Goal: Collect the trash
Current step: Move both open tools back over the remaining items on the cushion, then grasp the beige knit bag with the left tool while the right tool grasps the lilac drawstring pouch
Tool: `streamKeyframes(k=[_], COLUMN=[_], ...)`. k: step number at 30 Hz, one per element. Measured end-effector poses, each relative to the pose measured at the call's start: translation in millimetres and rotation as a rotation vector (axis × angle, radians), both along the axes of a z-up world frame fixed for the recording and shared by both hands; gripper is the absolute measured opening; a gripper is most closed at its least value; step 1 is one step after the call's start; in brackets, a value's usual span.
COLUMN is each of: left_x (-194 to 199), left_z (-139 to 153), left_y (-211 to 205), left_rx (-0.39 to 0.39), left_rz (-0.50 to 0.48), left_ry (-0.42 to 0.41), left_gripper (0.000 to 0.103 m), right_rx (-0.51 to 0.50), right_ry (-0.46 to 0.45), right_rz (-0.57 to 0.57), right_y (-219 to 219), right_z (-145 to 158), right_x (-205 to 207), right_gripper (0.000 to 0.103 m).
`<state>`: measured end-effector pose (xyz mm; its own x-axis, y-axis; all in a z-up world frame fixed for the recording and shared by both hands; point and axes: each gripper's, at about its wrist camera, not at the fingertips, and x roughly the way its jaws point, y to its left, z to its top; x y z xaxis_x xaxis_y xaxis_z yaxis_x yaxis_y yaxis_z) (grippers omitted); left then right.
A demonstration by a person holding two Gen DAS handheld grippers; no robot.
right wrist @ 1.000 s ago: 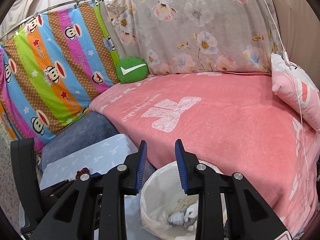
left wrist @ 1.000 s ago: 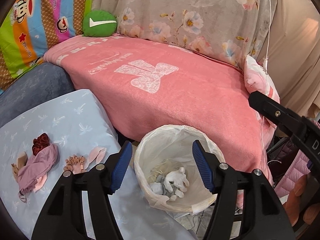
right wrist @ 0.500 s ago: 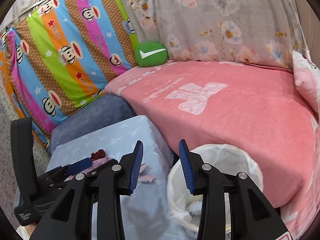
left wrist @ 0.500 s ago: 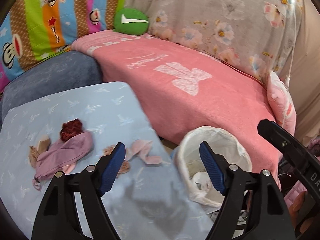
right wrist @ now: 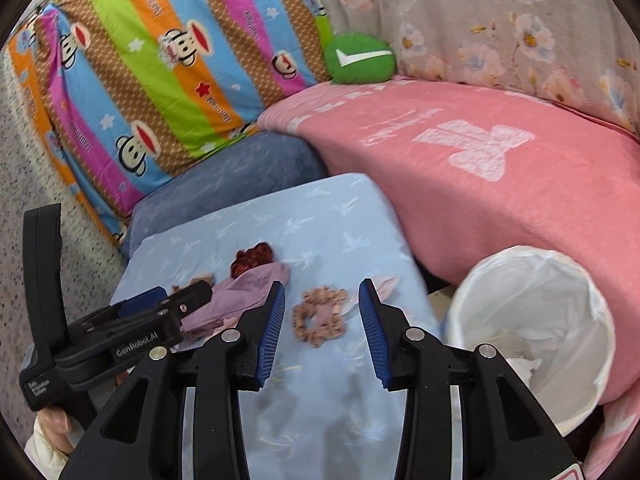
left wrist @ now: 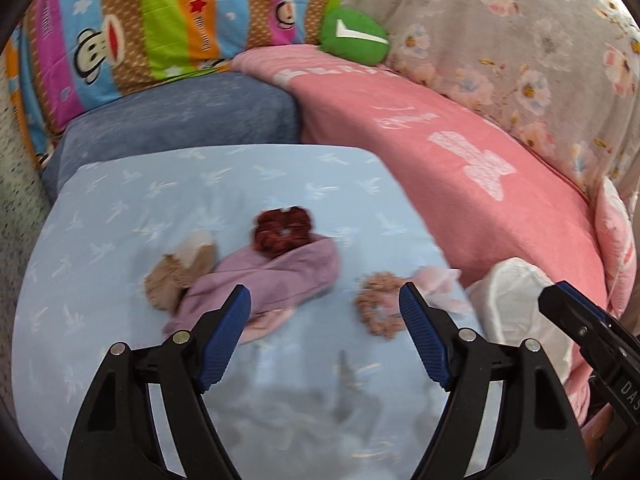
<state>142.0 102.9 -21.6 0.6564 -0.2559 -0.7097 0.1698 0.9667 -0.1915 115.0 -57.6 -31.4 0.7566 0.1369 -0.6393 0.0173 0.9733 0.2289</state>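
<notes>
Blue-padded left tongs point(left wrist: 324, 334) and right tongs point(right wrist: 322, 330) both spread, empty, angled down over light-blue cushion point(left wrist: 120, 240)

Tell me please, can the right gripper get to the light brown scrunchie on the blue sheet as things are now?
Probably yes. The right gripper has just been opening, with nothing between its jaws, and the light brown scrunchie lies alone on the blue sheet straight ahead of it. The left gripper is off to the side, over the purple cloth.

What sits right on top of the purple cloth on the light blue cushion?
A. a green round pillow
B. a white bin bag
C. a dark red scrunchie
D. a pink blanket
C: the dark red scrunchie rests on the upper end of the purple cloth, on the light blue cushion.
</notes>
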Motion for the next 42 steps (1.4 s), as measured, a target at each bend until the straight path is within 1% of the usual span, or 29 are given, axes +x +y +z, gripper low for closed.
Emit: streamKeyframes(k=[3, 5, 8, 14, 21, 24, 27, 28, 30, 32, 33, 34, 35, 40, 41, 42], left_x=[5.3, 9.0, 15.2, 30.5, 57.4, 70.2, 80.8, 83.5, 87.9, 91.6, 91.8, 91.9, 91.4, 87.0, 86.3, 86.1], left_z=[-9.1, -14.3, -22.5, -40.4, -55.3, -62.0, -68.9, -70.6, -75.1, -79.4, -81.4, -82.6, -83.7, -85.7, -85.8, -85.5], left_y=[26.1, 40.8, 63.4, 96.0, 111.4, 113.5, 110.4, 108.9, 106.9, 106.7, 106.8, 106.6, 107.0, 111.0, 112.4, 113.2], left_rx=[0.006, 0.015, 0.019, -0.001, -0.040, -0.077, -0.092, -0.095, -0.102, -0.103, -0.109, -0.114, -0.118, -0.120, -0.122, -0.124], left_rz=[0.045, 0.071, 0.103, 0.148, 0.152, 0.143, 0.121, 0.113, 0.090, 0.074, 0.064, 0.056, 0.048, 0.047, 0.049, 0.051], left_ry=[0.024, 0.037, 0.052, 0.097, 0.133, 0.152, 0.172, 0.177, 0.194, 0.211, 0.216, 0.221, 0.224, 0.219, 0.221, 0.221], left_gripper=[0.075, 0.080, 0.083, 0.083, 0.083, 0.083, 0.082, 0.080, 0.070, 0.053, 0.048, 0.037, 0.030, 0.015, 0.014, 0.013], right_rx=[0.005, 0.006, 0.010, 0.013, 0.010, 0.009, 0.002, 0.001, -0.005, -0.010, -0.012, -0.014, -0.014, -0.015, -0.016, -0.019], right_ry=[0.025, 0.038, 0.061, 0.105, 0.143, 0.158, 0.169, 0.172, 0.179, 0.190, 0.194, 0.199, 0.204, 0.235, 0.239, 0.247], right_rz=[0.031, 0.049, 0.075, 0.114, 0.147, 0.159, 0.172, 0.176, 0.186, 0.195, 0.197, 0.200, 0.202, 0.213, 0.215, 0.219], right_y=[22.5, 35.6, 54.9, 85.9, 114.0, 124.1, 132.8, 135.4, 141.2, 146.3, 149.0, 150.9, 152.9, 159.9, 161.2, 162.8], right_z=[-11.3, -17.8, -29.1, -49.2, -66.6, -74.5, -80.5, -81.8, -86.0, -91.4, -94.1, -97.0, -99.4, -113.6, -115.9, -118.3], right_x=[10.4, 15.3, 24.3, 45.1, 69.4, 80.0, 90.4, 93.5, 100.8, 106.8, 109.6, 112.3, 115.4, 127.9, 129.4, 131.2], right_gripper=[0.039, 0.039, 0.039, 0.039, 0.039, 0.039, 0.039, 0.039, 0.039, 0.039, 0.039, 0.039, 0.039, 0.039, 0.033, 0.023])
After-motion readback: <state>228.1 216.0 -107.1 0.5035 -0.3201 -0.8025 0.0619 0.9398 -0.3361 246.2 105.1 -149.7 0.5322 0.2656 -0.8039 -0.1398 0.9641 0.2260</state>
